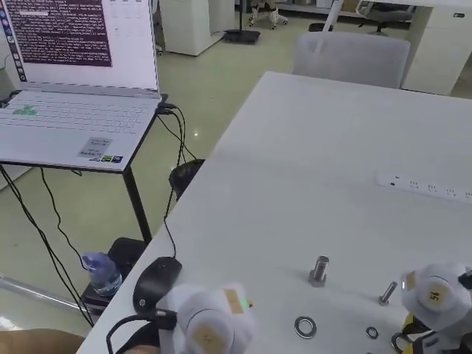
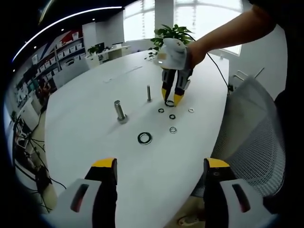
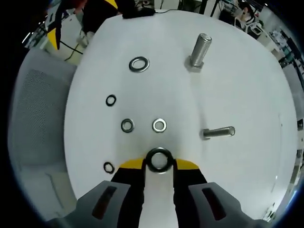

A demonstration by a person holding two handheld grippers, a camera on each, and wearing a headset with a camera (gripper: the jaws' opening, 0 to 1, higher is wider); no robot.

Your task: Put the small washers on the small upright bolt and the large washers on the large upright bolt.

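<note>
Hovering over the near edge of the white surface (image 1: pixel 295 147), the left gripper (image 2: pixel 159 164) has its fingers (image 2: pixel 100 165) wide apart with nothing between them. To its right, the right gripper (image 2: pixel 170 99) points down with its fingers clamped on a held washer (image 3: pixel 159 160), which sits between the yellow tips; whether the ring touches the surface cannot be told. Four small washers (image 3: pixel 127 125) lie flat and loose just beside those tips, apart from one another. Left of them, a large washer (image 1: pixel 304 326) lies flat by itself. A little farther stands the large bolt (image 1: pixel 318 271), upright on its head, and to its right the thinner small bolt (image 1: pixel 388 293), also upright. A black mouse (image 1: pixel 155 280) rests at the left edge. Farther back on the right lies a white power strip (image 1: pixel 424 188), and a laptop (image 1: pixel 74 110) stands open off the surface at far left.
</note>
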